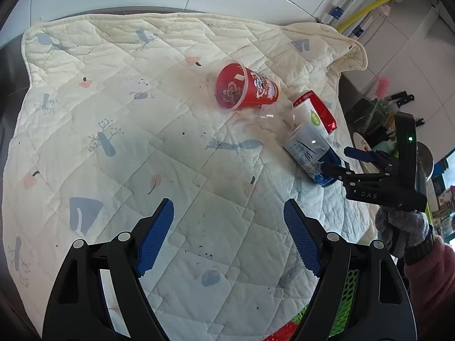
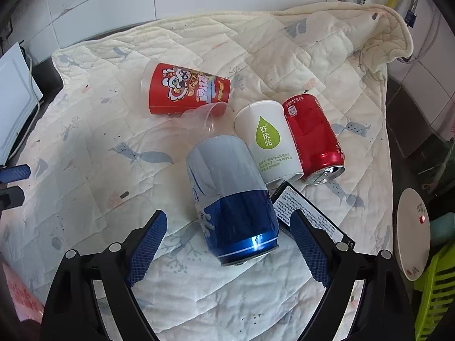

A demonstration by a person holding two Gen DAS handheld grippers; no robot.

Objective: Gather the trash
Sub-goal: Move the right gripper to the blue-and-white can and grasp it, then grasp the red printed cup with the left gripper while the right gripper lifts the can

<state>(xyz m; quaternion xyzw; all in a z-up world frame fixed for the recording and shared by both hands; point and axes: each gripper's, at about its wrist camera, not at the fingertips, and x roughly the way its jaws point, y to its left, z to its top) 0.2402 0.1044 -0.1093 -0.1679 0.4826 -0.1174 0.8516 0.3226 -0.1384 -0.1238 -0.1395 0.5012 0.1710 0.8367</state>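
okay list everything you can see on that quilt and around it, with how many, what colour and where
quilt: one, cream with blue and pink prints, covering the surface
printed cup: one, red, on its side, far left of the pile
clear cup: one, transparent, beside the printed cup
paper cup: one, white with green drop, lying mid-pile
red can: one, on its side, right of the paper cup
blue can: one, blue and white, nearest
black packet: one, under the right finger
plate: one, white, right edge
basket: one, green, lower right
left gripper: open, over bare quilt
right gripper: open, astride the blue can
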